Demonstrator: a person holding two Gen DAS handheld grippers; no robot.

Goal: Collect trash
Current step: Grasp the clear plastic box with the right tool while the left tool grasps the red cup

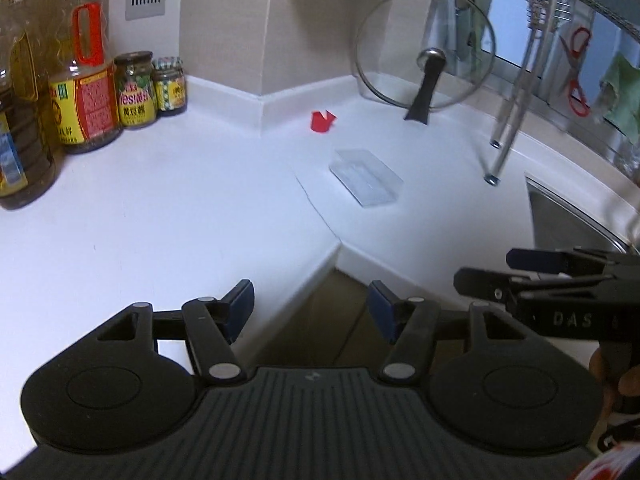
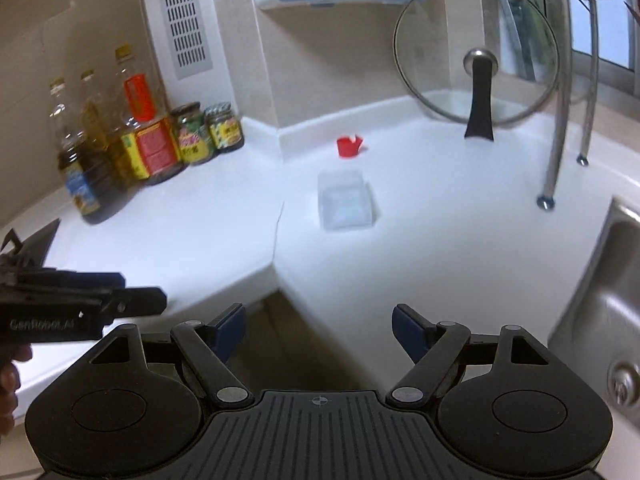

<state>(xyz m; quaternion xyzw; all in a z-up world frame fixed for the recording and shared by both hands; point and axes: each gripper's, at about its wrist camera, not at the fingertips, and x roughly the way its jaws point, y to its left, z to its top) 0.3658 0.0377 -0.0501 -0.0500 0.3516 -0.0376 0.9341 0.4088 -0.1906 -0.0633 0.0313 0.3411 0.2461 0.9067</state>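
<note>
- Trash on the white countertop (image 1: 160,216) came to two pieces: one crumpled red scrap (image 1: 322,121) near the back corner and one clear plastic tray (image 1: 365,176) lying flat in front of it, the two close but apart.
- Bottles and jars stood grouped at the left wall: three tall bottles could be counted in the right wrist view (a fourth may have been cut off at the edge of the left wrist view), among them a dark bottle (image 2: 78,176) and an oil bottle with a red handle (image 1: 85,80), plus two short jars (image 1: 135,90) side by side.
- One glass pot lid (image 1: 425,50) leaned upright against the back wall, its black handle resting on the counter.
- One steel sink (image 2: 600,300) sat at the right; its contents could not be made out.
- Tray: it looked empty, though blur left that uncertain.
- Left gripper (image 1: 311,308) hung at the counter's inner front corner with its jaws spread and nothing between them; both trash pieces lay ahead of it and slightly to the right, well apart from the fingertips.
- Right gripper (image 2: 319,330) was likewise spread and empty, with the tray almost straight ahead and the red scrap beyond it.
</note>
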